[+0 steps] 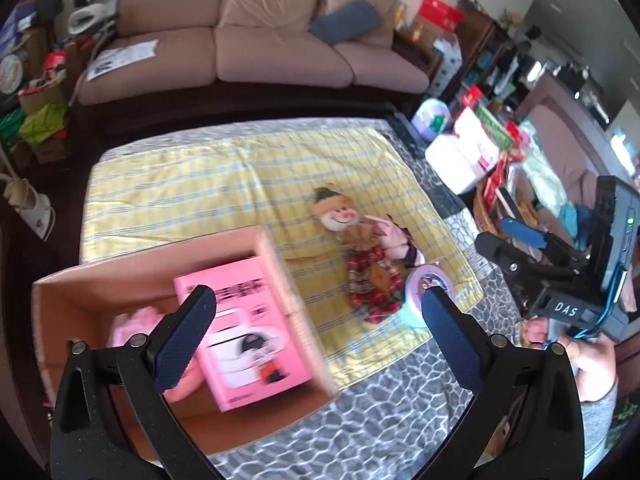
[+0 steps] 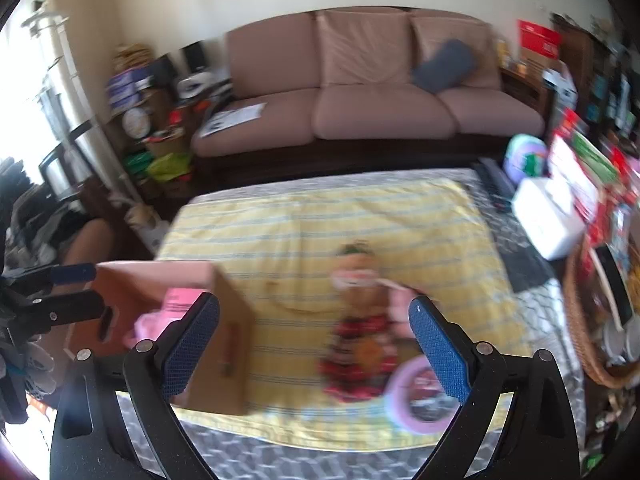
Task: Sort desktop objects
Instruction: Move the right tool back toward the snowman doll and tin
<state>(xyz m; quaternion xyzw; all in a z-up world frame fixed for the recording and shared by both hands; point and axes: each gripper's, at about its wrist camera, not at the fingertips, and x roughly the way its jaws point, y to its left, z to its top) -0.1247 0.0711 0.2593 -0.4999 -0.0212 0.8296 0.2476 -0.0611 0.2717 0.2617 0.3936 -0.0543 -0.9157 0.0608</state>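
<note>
A cardboard box point(image 1: 60, 292) stands at the near left of the yellow checked cloth point(image 1: 200, 184). Inside it lie a pink printed carton point(image 1: 248, 332) and a soft pink item point(image 1: 136, 320). A snowman doll point(image 1: 360, 256) in a red plaid outfit lies to its right, with a round pink-rimmed object point(image 1: 420, 292) beside it. My left gripper point(image 1: 316, 312) is open and empty above the box's right edge. My right gripper point(image 2: 314, 320) is open and empty above the blurred doll point(image 2: 356, 332), box point(image 2: 224, 340) and round object point(image 2: 416, 396). It also shows in the left wrist view point(image 1: 516, 240).
A pink sofa point(image 1: 248, 36) runs behind the table. A white box point(image 1: 456, 164), colourful packages and a wicker basket point(image 2: 580, 320) crowd the right side. Clutter and a white iron point(image 1: 32, 208) stand at the left. A grey patterned cover point(image 1: 380, 420) lies under the cloth.
</note>
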